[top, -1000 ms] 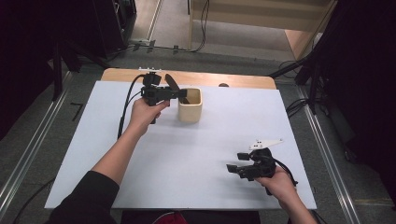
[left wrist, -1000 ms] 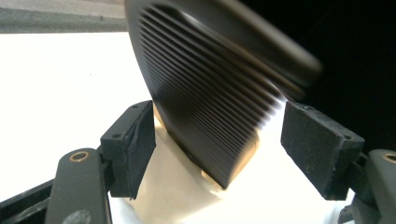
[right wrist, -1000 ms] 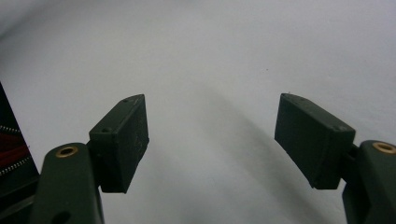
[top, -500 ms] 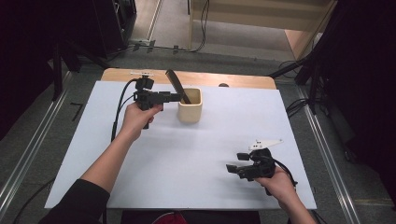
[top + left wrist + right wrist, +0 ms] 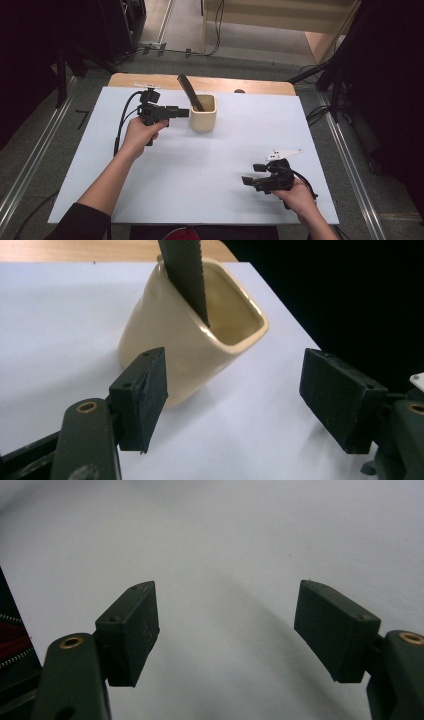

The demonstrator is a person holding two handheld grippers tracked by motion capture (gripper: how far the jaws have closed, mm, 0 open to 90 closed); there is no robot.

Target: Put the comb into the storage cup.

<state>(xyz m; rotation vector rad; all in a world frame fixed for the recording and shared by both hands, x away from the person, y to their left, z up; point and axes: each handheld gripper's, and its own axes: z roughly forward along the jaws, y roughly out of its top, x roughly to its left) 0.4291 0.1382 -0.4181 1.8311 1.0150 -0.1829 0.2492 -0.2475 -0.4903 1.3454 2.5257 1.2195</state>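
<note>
Surface: white sheet [image 5: 200, 165] covering a wooden table [image 5: 150, 80], whose bare edge shows along the far side; grey floor and cables beyond.
Container: cream square cup [image 5: 203, 114], upright on the sheet near the far edge, left of centre.
Contents: one dark flat file [image 5: 189, 91] with a finely ribbed face, standing in the cup and leaning out over its far-left rim; its lower end is hidden inside. In the left gripper view the cup [image 5: 190, 330] shows a glazed interior with the file [image 5: 185, 275] resting against the rim.
Left gripper: left gripper [image 5: 180, 113], held in the left hand [image 5: 141, 134], just left of the cup and pointing at it; jaw tips close to the cup wall, contact cannot be told. Jaws spread wide, holding nothing. In its own view the cup lies ahead, nearer one jaw.
Right gripper: right gripper [image 5: 247, 180], held in the right hand [image 5: 295, 196], well apart from the cup, near the sheet's near-right corner. Jaws spread wide in the right gripper view [image 5: 225, 630], holding nothing, bare sheet between them.
</note>
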